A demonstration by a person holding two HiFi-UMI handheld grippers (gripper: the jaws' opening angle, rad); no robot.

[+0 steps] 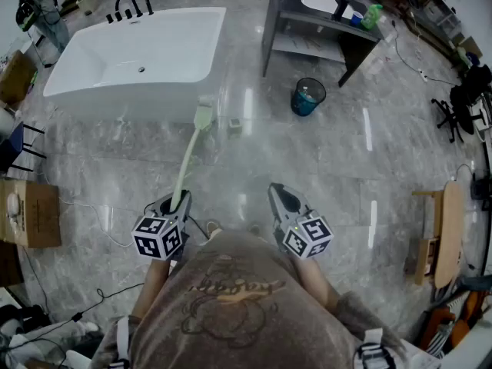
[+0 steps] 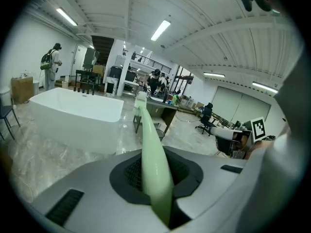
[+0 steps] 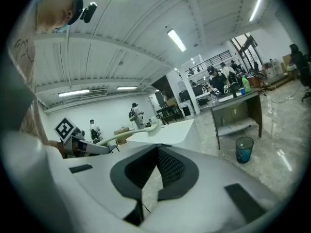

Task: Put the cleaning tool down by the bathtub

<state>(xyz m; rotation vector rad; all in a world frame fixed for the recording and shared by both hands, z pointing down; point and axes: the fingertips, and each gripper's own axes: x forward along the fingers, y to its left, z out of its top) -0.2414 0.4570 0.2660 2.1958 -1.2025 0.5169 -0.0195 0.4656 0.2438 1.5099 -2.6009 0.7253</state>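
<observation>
A pale green long-handled cleaning brush (image 1: 187, 160) sticks out forward from my left gripper (image 1: 175, 204), which is shut on the handle's near end. Its brush head (image 1: 203, 118) hangs over the floor just short of the white bathtub (image 1: 138, 52). In the left gripper view the handle (image 2: 150, 149) runs up between the jaws of the left gripper (image 2: 155, 178), with the bathtub (image 2: 73, 115) beyond. My right gripper (image 1: 278, 194) is held beside it, apart from the brush, and is shut on nothing. The right gripper view shows the right gripper (image 3: 158, 152) with its jaws together, and the brush (image 3: 126, 136) off to its left.
A blue waste bin (image 1: 308, 96) stands on the marble floor right of the tub, in front of a grey desk (image 1: 323, 21). A small object (image 1: 235, 126) lies by the tub's corner. A cardboard box (image 1: 31, 214) and cables are at left, a wooden stand (image 1: 442, 233) at right.
</observation>
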